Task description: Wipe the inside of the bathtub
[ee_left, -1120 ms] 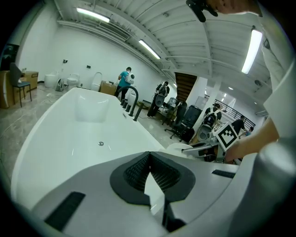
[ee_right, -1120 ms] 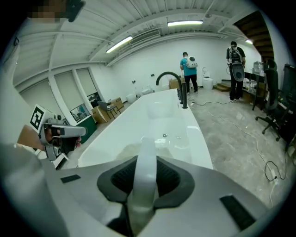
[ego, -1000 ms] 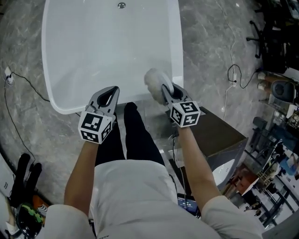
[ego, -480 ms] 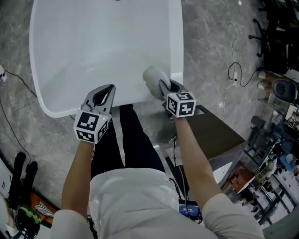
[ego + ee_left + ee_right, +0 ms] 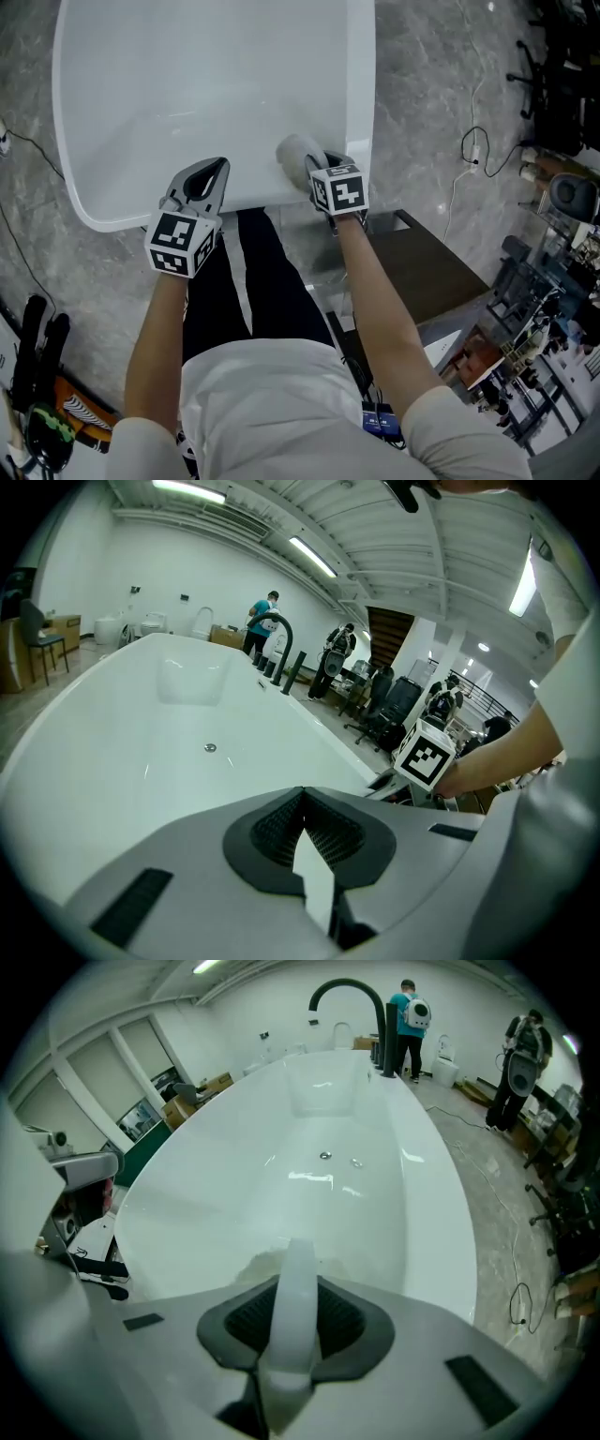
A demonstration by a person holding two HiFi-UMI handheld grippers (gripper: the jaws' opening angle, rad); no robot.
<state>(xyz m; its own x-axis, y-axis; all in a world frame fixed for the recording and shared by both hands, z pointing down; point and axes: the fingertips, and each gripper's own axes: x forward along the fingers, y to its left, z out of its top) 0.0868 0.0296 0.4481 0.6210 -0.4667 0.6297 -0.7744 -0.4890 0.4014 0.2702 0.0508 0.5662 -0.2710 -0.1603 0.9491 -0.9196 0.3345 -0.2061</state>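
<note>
The white bathtub fills the top of the head view, its near rim just in front of the person's legs. My right gripper is shut on the white handle of a fluffy white wiper, whose head rests against the inner wall by the tub's near right corner. In the right gripper view the wiper head lies just ahead of the jaws, with the drain further along. My left gripper hovers over the near rim, shut and holding nothing, and the left gripper points along the tub.
A black curved faucet stands at the tub's far end. A dark box sits on the marble floor right of the person, with cables beyond it. People stand far off. Black gear lies at the lower left.
The right gripper has carried the wiper up and left, from the rim's corner onto the tub's inner wall. The left gripper has stayed over the near rim.
</note>
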